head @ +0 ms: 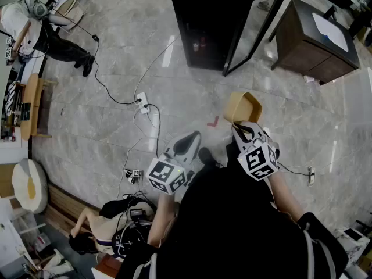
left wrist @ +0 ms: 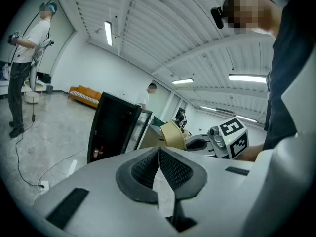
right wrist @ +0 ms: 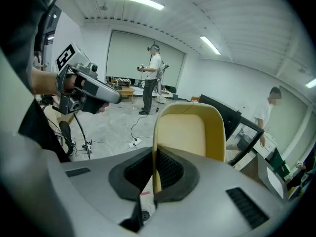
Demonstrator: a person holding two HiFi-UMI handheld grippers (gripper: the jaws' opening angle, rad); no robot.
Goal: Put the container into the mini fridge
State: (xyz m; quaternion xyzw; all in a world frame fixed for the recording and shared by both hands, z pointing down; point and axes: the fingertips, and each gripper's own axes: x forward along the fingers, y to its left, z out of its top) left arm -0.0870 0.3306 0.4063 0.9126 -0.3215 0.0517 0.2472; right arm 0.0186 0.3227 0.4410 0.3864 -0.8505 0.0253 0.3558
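The container (right wrist: 190,132) seems light, stiff, perhaps a little slippery; my right gripper (right wrist: 155,174) holds its thin wall with jaws clenched, my left gripper (left wrist: 159,159) is closed, empty.

left gripper (left wrist: 159,154): jaws together, empty | black mini fridge (left wrist: 111,127): door open | tan plastic container (left wrist: 173,135): right of door

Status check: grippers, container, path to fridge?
Left gripper shut, empty. Right gripper shut on container. Fridge ahead, door open. Cables on floor, left.
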